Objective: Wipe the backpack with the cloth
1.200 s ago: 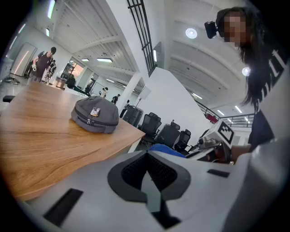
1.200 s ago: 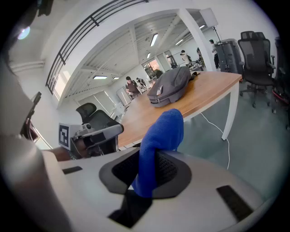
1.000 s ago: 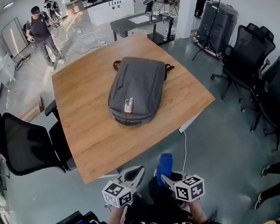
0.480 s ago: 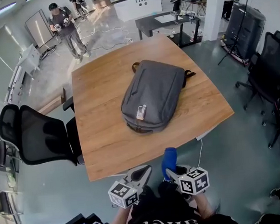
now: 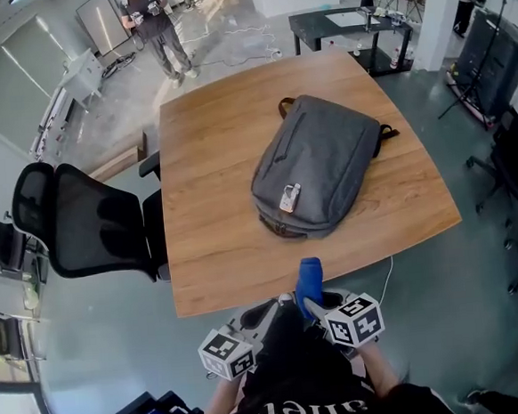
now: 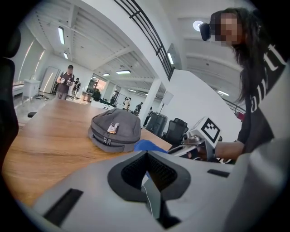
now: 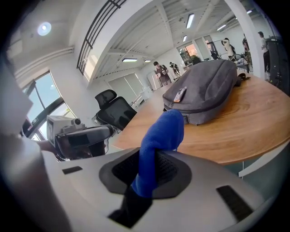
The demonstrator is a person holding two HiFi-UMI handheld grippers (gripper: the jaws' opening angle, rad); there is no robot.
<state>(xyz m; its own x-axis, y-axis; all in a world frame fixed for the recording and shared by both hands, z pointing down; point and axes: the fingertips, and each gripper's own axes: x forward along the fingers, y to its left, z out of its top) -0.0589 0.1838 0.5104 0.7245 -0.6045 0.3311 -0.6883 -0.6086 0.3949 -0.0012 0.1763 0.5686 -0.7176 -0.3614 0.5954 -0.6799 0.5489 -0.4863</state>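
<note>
Resting on wooden table (image 5: 211, 170), grey backpack (image 5: 326, 156); black chair (image 5: 87, 229) alongside.

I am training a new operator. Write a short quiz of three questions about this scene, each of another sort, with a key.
1. Multiple choice: what does the right gripper hold between its jaws? A) a blue cloth B) a bottle C) nothing
2. True or false: the cloth is touching the backpack.
3. Fill the gap: the backpack lies on a ___ table.
Key: 1 A; 2 false, the cloth is short of the table edge; 3 wooden.
</note>
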